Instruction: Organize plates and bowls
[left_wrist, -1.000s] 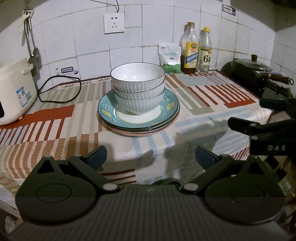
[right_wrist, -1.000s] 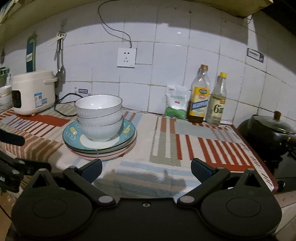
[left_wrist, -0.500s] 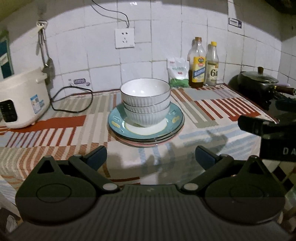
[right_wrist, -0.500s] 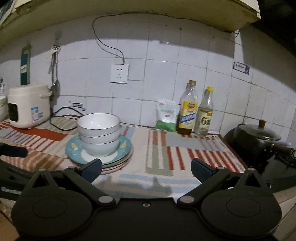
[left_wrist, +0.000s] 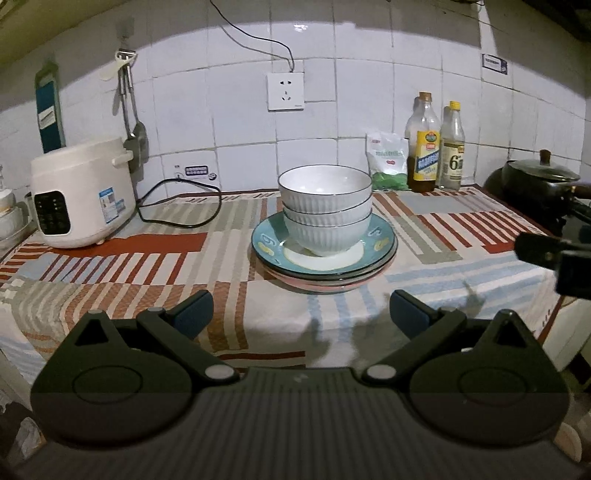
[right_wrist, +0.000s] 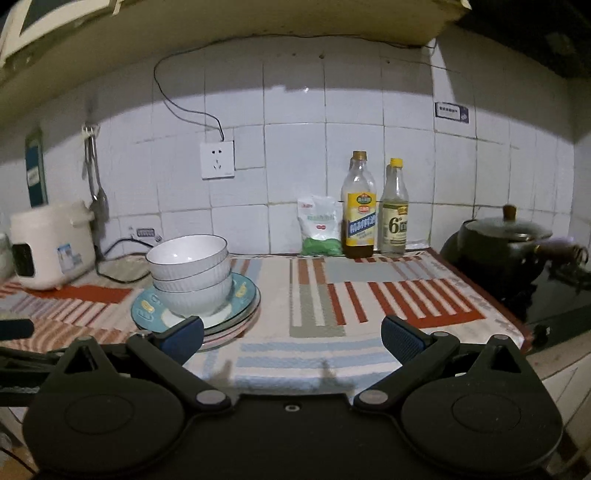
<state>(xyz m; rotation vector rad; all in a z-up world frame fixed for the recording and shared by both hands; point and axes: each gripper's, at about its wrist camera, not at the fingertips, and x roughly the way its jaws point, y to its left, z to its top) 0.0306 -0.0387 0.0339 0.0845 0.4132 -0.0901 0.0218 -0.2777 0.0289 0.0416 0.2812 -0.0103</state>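
White ribbed bowls (left_wrist: 325, 206), three, nested upright, mouths up, on stacked plates (left_wrist: 380, 254), three: teal over dark-rimmed over pink, flat, mid tabletop (left_wrist: 147, 258). Left claw (left_wrist: 301, 314) spread, empty. Right claw (right_wrist: 291, 334) spread, empty. Bottles (left_wrist: 437, 147), two, against wall.

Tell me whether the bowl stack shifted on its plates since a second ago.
No. The bowl stack sits centred on the plates as before, on the same cloth stripes; only the camera backed away.

White tiled wall (left_wrist: 240, 122) fills the upper frame, brightly lit mid-wall and dark at the corners. A socket (left_wrist: 285, 91) sits upper centre. Below, a striped cloth (left_wrist: 110, 258) covers the table.
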